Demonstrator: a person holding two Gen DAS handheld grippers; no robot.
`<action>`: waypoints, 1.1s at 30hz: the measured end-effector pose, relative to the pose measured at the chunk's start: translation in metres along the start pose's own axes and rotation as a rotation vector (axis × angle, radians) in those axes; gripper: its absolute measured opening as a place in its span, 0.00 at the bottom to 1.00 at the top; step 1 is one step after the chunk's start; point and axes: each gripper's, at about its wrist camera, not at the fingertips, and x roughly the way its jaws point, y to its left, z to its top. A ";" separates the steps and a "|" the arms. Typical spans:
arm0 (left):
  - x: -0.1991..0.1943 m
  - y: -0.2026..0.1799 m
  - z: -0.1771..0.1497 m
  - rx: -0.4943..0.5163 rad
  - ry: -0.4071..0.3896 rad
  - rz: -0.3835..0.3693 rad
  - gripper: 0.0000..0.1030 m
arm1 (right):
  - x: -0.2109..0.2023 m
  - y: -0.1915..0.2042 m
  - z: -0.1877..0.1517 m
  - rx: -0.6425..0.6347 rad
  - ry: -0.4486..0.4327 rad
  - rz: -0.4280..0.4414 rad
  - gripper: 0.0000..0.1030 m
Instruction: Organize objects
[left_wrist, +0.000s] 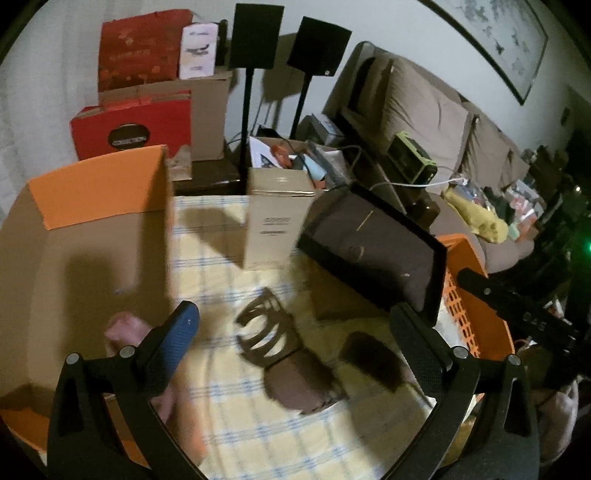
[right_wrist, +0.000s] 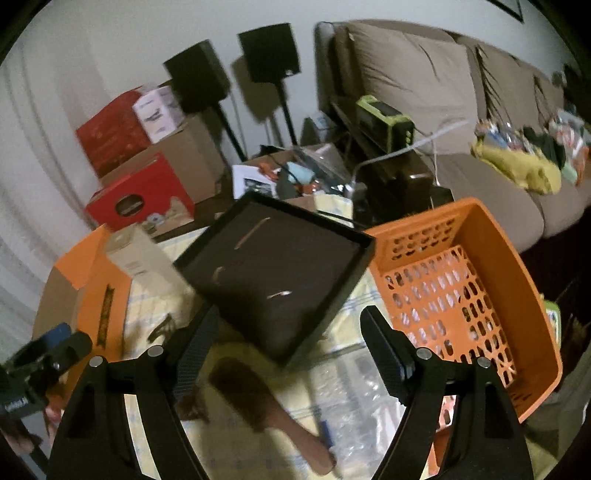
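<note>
On the checked tablecloth (left_wrist: 221, 266) lie a brown slotted holder (left_wrist: 264, 330), a brown block (left_wrist: 295, 387) and a dark brush (left_wrist: 373, 362). My left gripper (left_wrist: 295, 314) hangs open above them with nothing between its fingers. In the right wrist view the brush (right_wrist: 258, 395) shows a wooden handle and lies below my right gripper (right_wrist: 290, 314), which is open and holds nothing. A black shallow tray (right_wrist: 280, 273) sits tilted just ahead of both grippers, also seen as the black tray (left_wrist: 373, 254). An orange slotted basket (right_wrist: 461, 288) stands to its right.
A big cardboard box with orange flaps (left_wrist: 92, 229) stands at the left, a small upright carton (left_wrist: 273, 221) behind the middle. A pink thing (left_wrist: 125, 328) lies by the left finger. Speakers on stands (left_wrist: 255, 37), red boxes (left_wrist: 133, 125) and a sofa (right_wrist: 424, 81) are behind.
</note>
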 end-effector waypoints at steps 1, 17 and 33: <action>0.006 -0.005 0.002 -0.002 0.007 -0.003 0.99 | 0.004 -0.005 0.002 0.014 0.008 -0.003 0.73; 0.075 -0.040 0.004 -0.036 0.120 -0.034 0.91 | 0.069 -0.033 0.011 0.064 0.120 -0.051 0.21; 0.092 -0.041 -0.021 -0.040 0.202 -0.054 0.79 | 0.051 -0.001 -0.021 -0.058 0.162 -0.006 0.19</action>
